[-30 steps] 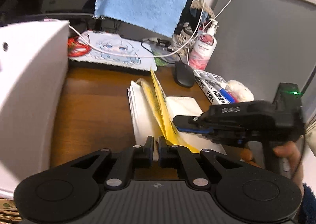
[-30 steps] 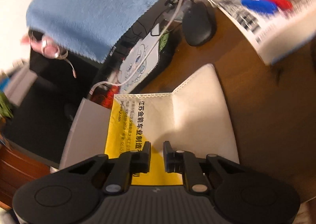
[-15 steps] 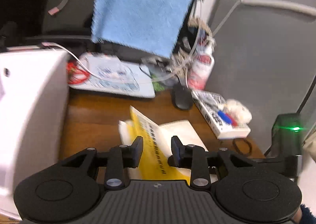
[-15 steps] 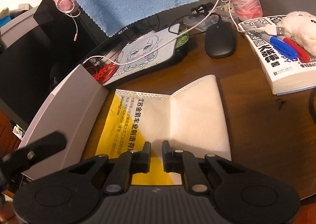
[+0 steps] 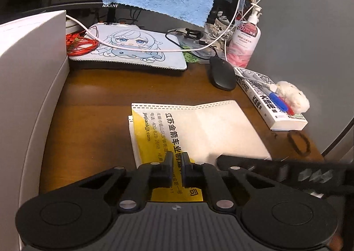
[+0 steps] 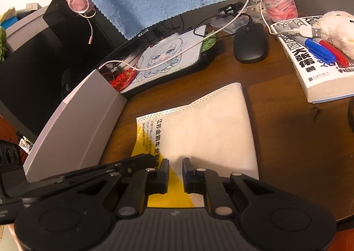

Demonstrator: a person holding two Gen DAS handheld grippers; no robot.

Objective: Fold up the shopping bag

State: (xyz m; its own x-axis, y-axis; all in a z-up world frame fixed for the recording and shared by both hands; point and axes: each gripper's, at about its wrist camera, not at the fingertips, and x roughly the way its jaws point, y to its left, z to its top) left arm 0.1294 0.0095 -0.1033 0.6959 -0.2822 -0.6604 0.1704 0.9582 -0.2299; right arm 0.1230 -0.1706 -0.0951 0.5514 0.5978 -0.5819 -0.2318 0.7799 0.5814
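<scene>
1. Since a second ago, the upright yellow-and-white non-woven shopping bag point(image 5: 199, 127) has dropped flat on the brown wooden desk point(image 5: 99, 105).
2. Left gripper point(image 5: 177, 159) jaws closing, right gripper point(image 6: 176, 165) jaws opening; both narrow, gripping nothing, at the bag's near edge.
3. Fold pressing seems under way; next likely needs regrasping the near edge.

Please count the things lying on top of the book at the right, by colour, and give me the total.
Blue pen: 1
Red pen: 1
White plush toy: 1
White USB cable end: 1
Total on the book: 4

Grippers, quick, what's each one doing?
Left gripper: fingers closing, narrow gap, above bag, nothing visibly gripped.
Right gripper: fingers opening, narrow gap, above bag, nothing visibly gripped.
</scene>
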